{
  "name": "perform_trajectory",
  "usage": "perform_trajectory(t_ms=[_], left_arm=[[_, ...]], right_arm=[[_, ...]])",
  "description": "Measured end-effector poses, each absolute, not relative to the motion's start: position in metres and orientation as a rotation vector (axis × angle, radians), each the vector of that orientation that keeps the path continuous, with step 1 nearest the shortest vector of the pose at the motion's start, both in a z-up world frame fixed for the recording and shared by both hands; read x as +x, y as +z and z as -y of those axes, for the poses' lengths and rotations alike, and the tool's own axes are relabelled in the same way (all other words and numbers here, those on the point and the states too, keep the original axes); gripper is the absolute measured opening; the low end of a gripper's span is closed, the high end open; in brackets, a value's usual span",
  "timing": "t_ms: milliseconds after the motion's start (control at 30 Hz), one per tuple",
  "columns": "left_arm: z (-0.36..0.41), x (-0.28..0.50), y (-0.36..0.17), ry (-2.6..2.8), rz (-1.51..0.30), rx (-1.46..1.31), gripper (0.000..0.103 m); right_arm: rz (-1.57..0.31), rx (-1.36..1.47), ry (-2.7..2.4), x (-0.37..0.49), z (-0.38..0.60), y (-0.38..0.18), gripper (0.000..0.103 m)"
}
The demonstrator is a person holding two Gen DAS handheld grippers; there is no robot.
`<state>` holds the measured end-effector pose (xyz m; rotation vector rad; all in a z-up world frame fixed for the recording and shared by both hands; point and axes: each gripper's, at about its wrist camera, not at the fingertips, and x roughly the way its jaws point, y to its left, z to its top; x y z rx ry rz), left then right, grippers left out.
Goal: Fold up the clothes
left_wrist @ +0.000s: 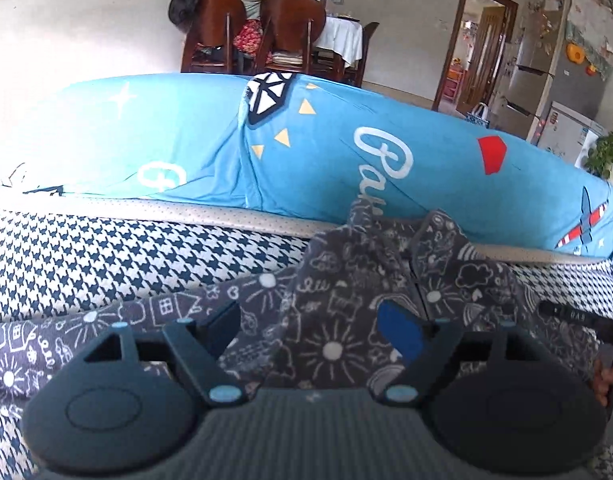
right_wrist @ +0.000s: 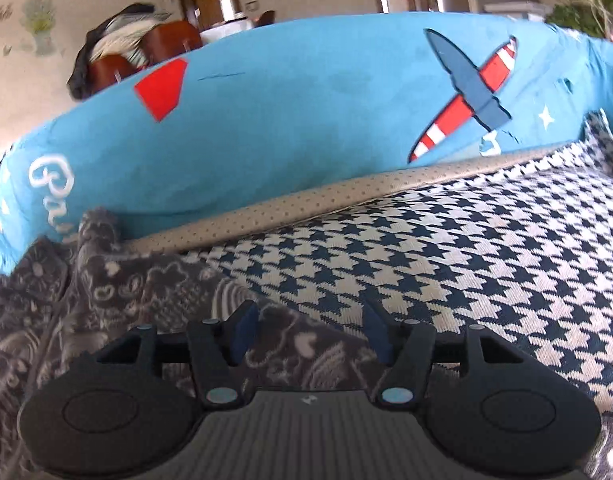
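Observation:
A dark grey garment (left_wrist: 338, 292) printed with white doodles lies rumpled on a houndstooth-covered seat (left_wrist: 106, 256). My left gripper (left_wrist: 312, 326) stands open low over it, its blue-padded fingers spread with the cloth bunched up between and behind them. In the right wrist view the same garment (right_wrist: 118, 292) fills the lower left, its edge running under my right gripper (right_wrist: 310, 336), which is open too. The right finger of that gripper sits at the cloth's edge, over the houndstooth seat (right_wrist: 486, 248). No cloth is pinched by either one.
A long blue cushion (left_wrist: 306, 148) with printed shapes and white script runs across the back of the seat, with a beige perforated trim (right_wrist: 306, 204) below it. Behind stand wooden chairs (left_wrist: 258, 32) piled with clothes, a fridge (left_wrist: 554, 68) and plants. Part of a hand (left_wrist: 606, 376) shows at far right.

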<state>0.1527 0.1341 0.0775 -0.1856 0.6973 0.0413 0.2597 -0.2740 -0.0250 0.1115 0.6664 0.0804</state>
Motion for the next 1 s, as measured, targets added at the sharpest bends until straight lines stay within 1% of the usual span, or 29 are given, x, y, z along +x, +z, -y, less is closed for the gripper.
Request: perform_trajectory(t_ms=[67, 100, 133, 167, 233, 267, 333, 433, 667, 767, 900, 933, 1000], left_arm=[[-0.139, 0.154, 0.078, 0.054, -0.697, -0.211, 0.079], [-0.141, 0.155, 0.078, 0.059, -0.696, -0.217, 0.079], [-0.142, 0.156, 0.079, 0.064, -0.695, -0.218, 0.079], [-0.142, 0.156, 0.079, 0.068, -0.695, -0.218, 0.079], [-0.143, 0.157, 0.079, 0.073, -0.693, -0.218, 0.079], [-0.143, 0.157, 0.080, 0.075, -0.693, -0.219, 0.079], [-0.144, 0.157, 0.080, 0.081, -0.689, -0.221, 0.079], [-0.149, 0.157, 0.084, 0.101, -0.675, -0.226, 0.080], [-0.171, 0.159, 0.090, 0.185, -0.661, -0.265, 0.082], [-0.180, 0.158, 0.090, 0.214, -0.668, -0.269, 0.083], [-0.192, 0.158, 0.088, 0.224, -0.684, -0.285, 0.083], [-0.195, 0.159, 0.087, 0.229, -0.686, -0.287, 0.083], [-0.200, 0.159, 0.086, 0.239, -0.689, -0.289, 0.083]], right_arm=[[-0.675, 0.064, 0.108, 0.259, 0.267, -0.025, 0.050], [-0.678, 0.048, 0.120, 0.258, 0.264, -0.026, 0.044], [-0.682, 0.040, 0.128, 0.257, 0.263, -0.025, 0.039], [-0.685, 0.039, 0.135, 0.256, 0.261, -0.025, 0.036], [-0.686, 0.037, 0.144, 0.255, 0.260, -0.025, 0.024], [-0.683, 0.032, 0.145, 0.254, 0.259, -0.025, 0.021], [-0.676, 0.020, 0.142, 0.252, 0.258, -0.025, 0.010], [-0.664, 0.011, 0.101, 0.250, 0.257, -0.022, 0.007], [-0.641, -0.004, -0.060, 0.249, 0.255, -0.011, 0.005], [-0.701, -0.010, -0.132, 0.253, 0.251, -0.019, 0.004], [-0.704, -0.075, -0.197, 0.251, 0.241, -0.020, 0.005], [-0.709, -0.075, -0.222, 0.250, 0.240, -0.019, 0.009], [-0.707, -0.019, -0.239, 0.245, 0.246, -0.016, 0.010]])
